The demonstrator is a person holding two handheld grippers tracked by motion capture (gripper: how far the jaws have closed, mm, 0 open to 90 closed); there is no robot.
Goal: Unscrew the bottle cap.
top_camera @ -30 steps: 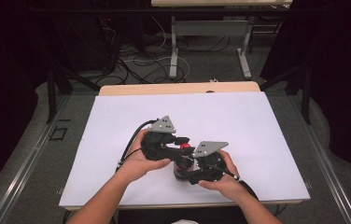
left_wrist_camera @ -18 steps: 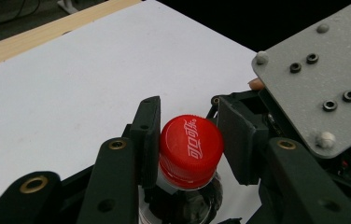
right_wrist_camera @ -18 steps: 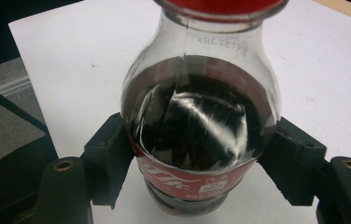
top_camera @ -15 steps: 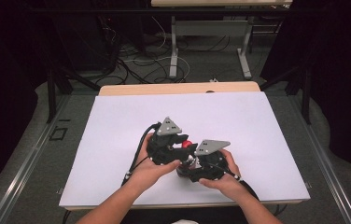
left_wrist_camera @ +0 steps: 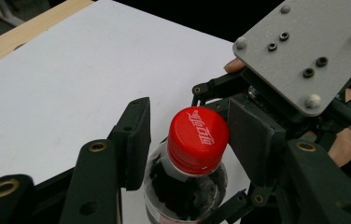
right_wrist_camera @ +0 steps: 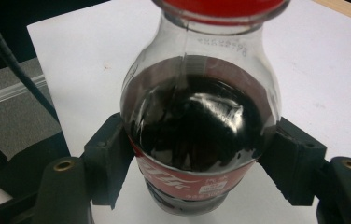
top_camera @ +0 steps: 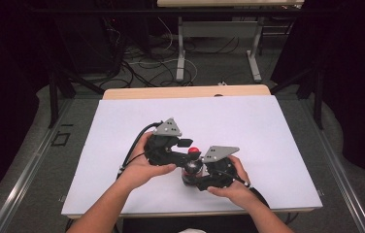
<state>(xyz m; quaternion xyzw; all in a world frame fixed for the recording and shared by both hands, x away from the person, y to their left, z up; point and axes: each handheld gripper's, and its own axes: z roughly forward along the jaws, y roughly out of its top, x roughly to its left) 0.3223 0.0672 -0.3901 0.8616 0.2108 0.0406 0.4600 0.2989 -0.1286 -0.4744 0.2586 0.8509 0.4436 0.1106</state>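
A small bottle (right_wrist_camera: 197, 135) of dark drink with a red cap (left_wrist_camera: 197, 137) stands near the front edge of the white table (top_camera: 268, 126), between the person's two hands. The right gripper (right_wrist_camera: 197, 172) has its jaws closed against the bottle's body at the label, one pressing each side. The left gripper (left_wrist_camera: 187, 140) has its jaws spread to either side of the cap; one sits just beside it with a gap, the other looks to be touching it.
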